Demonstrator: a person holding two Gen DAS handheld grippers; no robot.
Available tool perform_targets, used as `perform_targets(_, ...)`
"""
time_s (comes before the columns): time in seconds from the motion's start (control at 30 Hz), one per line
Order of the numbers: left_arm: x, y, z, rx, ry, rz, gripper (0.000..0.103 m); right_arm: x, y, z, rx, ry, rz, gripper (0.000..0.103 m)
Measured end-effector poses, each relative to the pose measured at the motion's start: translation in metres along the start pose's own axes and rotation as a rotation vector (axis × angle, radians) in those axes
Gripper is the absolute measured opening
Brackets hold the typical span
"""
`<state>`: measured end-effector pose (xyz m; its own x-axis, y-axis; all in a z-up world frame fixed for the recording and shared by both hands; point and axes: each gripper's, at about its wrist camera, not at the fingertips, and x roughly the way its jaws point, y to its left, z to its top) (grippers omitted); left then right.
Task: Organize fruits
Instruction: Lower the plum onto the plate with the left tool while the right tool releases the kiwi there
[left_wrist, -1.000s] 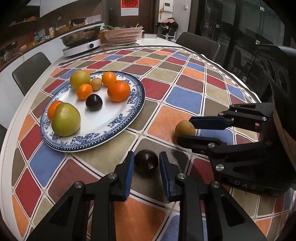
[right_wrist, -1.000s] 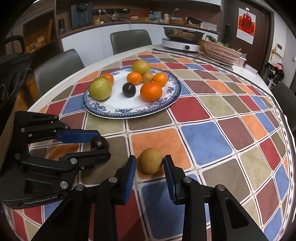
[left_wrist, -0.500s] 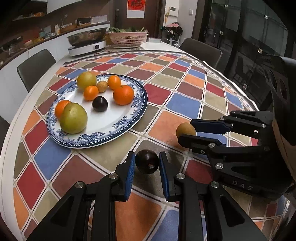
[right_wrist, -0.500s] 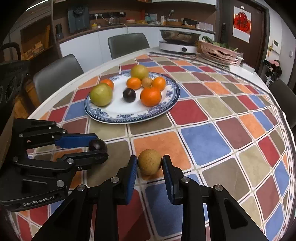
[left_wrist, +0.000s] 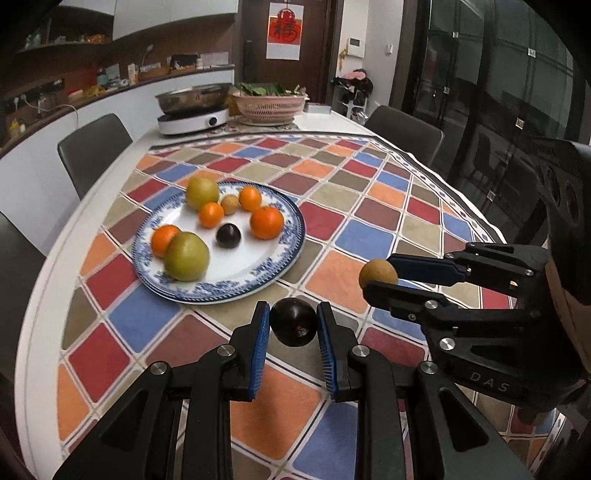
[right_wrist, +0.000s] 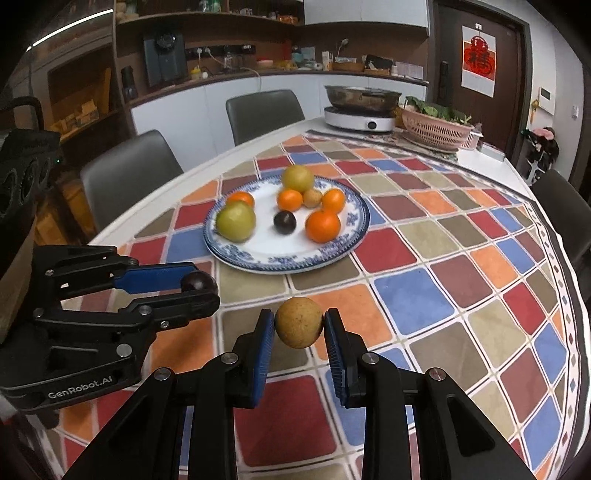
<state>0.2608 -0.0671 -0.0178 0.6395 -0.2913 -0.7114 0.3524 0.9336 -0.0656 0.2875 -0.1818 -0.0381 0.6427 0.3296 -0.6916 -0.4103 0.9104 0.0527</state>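
A: What sat between the fingers?

B: A dark round plum (left_wrist: 294, 327) was pinched between the left gripper's (left_wrist: 291, 325) blue ribbed pads. A dull tan round fruit (right_wrist: 299, 322) was clamped the same way in the right gripper (right_wrist: 300, 325). Both hung clear of the cloth.

A: And beyond the fingertips?

B: Ahead of both lay a glossy white plate (left_wrist: 236, 277) with a blue patterned rim, holding two yellow-green fruits, four oranges, a second plum and a small tan fruit.

A: The surface?

B: A tablecloth (right_wrist: 424, 295) of red, blue, orange and olive diamonds over a rounded white table (left_wrist: 48, 280).

A: Farther off?

B: At the far end, a steel pan on a white cooker (left_wrist: 194, 120) beside a pink woven basket (left_wrist: 269, 107) of greens. Grey chairs (right_wrist: 127, 173) stood around the table, with a white counter, dark shelves and a door bearing a red poster (right_wrist: 478, 61) behind.
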Motion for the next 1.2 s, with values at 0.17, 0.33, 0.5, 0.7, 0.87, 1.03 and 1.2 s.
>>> perform_targets(0.17,-0.015,0.006,0.007,-0.002,-0.024,0.022,0.026,-0.012,0.007,0.011,0.014,-0.036,0.009,0.029)
perform_targets(0.33,-0.029,0.014,0.016,0.005,-0.049,0.042,0.026,-0.020,0.014,0.025,0.007,-0.068,0.008,0.029)
perform_targets(0.5,-0.038,0.021,0.027,0.021,-0.076,0.062,0.026,-0.024,0.021,0.042,-0.004,-0.093,0.010,0.029)
perform_targets(0.7,-0.040,0.036,0.045,0.029,-0.094,0.091,0.026,-0.022,0.025,0.064,-0.023,-0.125,0.005,0.029)
perform_targets(0.87,-0.032,0.048,0.063,0.032,-0.089,0.105,0.026,-0.011,0.022,0.085,-0.024,-0.125,0.001,0.029)
perform_targets(1.03,-0.016,0.063,0.077,0.016,-0.078,0.099,0.026,0.007,0.016,0.104,-0.030,-0.112,-0.005,0.029)
perform_targets(1.2,0.005,0.076,0.089,0.016,-0.065,0.096,0.026,0.028,0.011,0.118,-0.031,-0.092,-0.011,0.029)
